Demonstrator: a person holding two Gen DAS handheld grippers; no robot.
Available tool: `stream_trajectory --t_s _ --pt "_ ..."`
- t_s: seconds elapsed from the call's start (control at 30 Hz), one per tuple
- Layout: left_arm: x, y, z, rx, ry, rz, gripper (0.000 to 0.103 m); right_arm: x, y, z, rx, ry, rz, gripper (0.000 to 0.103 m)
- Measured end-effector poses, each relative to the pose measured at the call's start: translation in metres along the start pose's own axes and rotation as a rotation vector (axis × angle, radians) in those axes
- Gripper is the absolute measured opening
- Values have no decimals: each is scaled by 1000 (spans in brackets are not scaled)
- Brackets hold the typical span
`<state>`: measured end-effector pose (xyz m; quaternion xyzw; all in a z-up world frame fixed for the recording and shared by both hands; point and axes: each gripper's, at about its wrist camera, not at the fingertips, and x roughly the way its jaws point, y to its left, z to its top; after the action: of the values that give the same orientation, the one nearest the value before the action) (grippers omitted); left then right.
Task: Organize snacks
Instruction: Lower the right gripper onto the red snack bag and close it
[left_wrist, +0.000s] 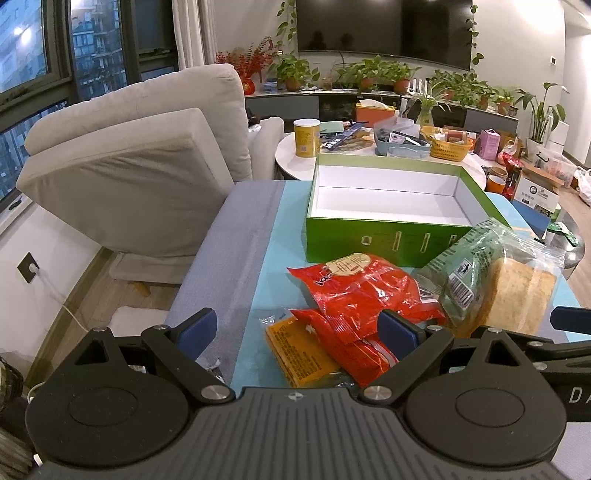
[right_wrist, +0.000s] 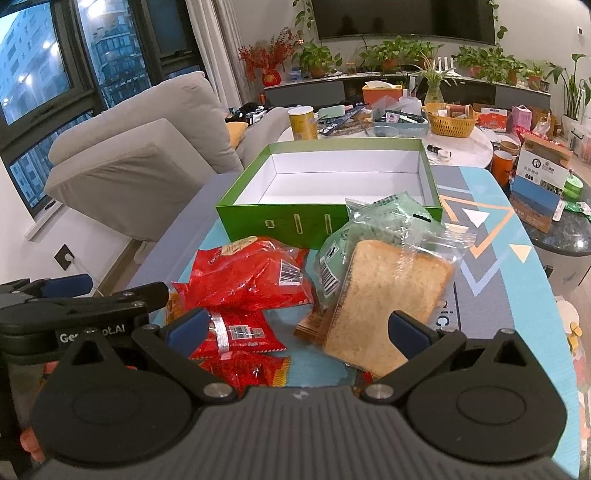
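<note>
Snacks: red snack packets (right_wrist: 251, 280) lie heaped on the counter (right_wrist: 480, 258), touching a bagged bread slice (right_wrist: 388, 295) on their right; an orange packet (left_wrist: 299, 350) lies partly under the red ones.
Box: green box (right_wrist: 280, 225), open and white inside, sits just behind the snacks.
Left gripper (left_wrist: 297, 328): jaws spread, hovering over the red and orange packets, pinching nothing.
Right gripper (right_wrist: 297, 328): jaws spread wide above the bread slice, pinching nothing.
Background: grey sofa (left_wrist: 147, 166) left of the counter; cluttered round table (left_wrist: 369, 147) behind the box.
</note>
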<state>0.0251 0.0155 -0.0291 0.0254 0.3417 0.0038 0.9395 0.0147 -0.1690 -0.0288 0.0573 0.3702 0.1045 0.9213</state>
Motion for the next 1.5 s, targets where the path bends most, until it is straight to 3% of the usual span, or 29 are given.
stream_trajectory --t_s 0.67,0.9,1.1,1.3,1.5 --pt "37 24 26 -39 40 13 94 40 -8 31 178 66 139 76" --pt "69 34 32 -68 119 -69 93 69 -11 44 248 117 179 76" --pt "87 39 30 -52 156 -84 90 85 -5 51 273 149 233 76" --pt "96 36 30 -21 163 -122 90 105 -14 48 308 185 174 76" --pt "102 27 30 3 202 -233 90 104 -20 53 323 215 205 76"
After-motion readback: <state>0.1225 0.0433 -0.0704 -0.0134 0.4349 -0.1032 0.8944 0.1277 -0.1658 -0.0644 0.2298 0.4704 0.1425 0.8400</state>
